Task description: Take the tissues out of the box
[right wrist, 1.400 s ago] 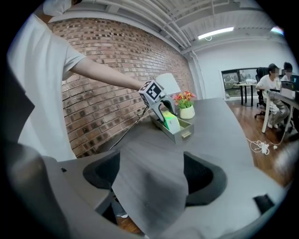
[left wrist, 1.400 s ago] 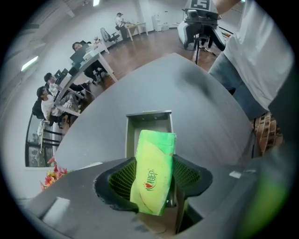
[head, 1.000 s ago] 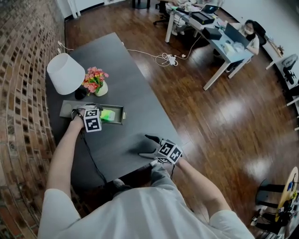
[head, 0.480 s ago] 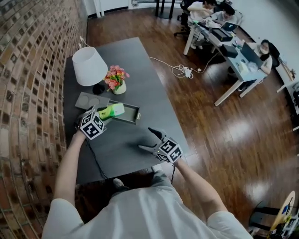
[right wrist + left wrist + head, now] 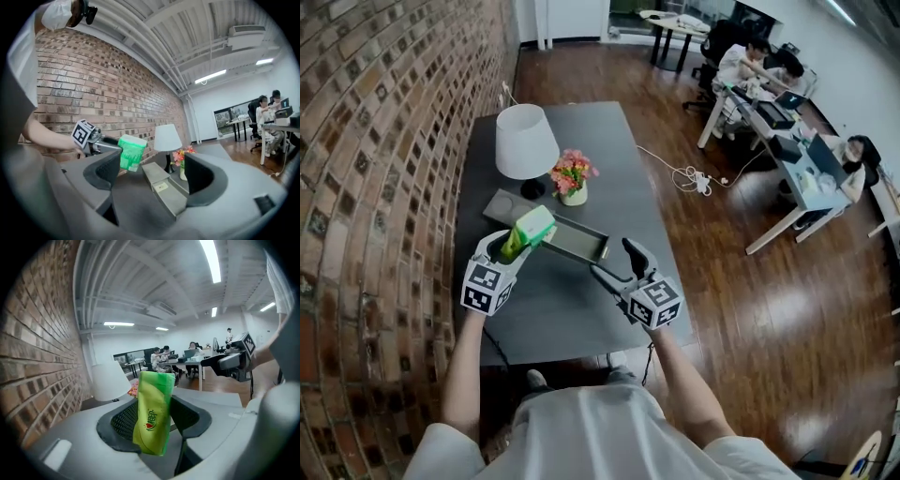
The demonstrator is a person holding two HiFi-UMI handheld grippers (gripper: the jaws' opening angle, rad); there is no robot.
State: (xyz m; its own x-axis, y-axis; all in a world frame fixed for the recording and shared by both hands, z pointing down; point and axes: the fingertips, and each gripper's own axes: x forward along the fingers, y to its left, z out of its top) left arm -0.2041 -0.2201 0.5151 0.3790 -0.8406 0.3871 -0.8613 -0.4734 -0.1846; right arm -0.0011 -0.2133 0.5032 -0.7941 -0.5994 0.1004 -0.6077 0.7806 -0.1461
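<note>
My left gripper is shut on a green pack of tissues and holds it in the air above the near left end of the open grey box. In the left gripper view the tissue pack stands upright, pinched between the jaws of the left gripper. My right gripper hovers open to the right of the box with nothing in it. From the right gripper view, the pack hangs beyond the left jaw, and the grey box lies below on the table.
A white lamp and a small vase of flowers stand behind the box, with a flat grey lid beside them. A brick wall runs along the table's left. Desks with seated people lie far right across the wooden floor.
The left gripper has lifted the green pack out of the box and up into the air. The right gripper has risen off the table toward the box. The head view has swung forward.
</note>
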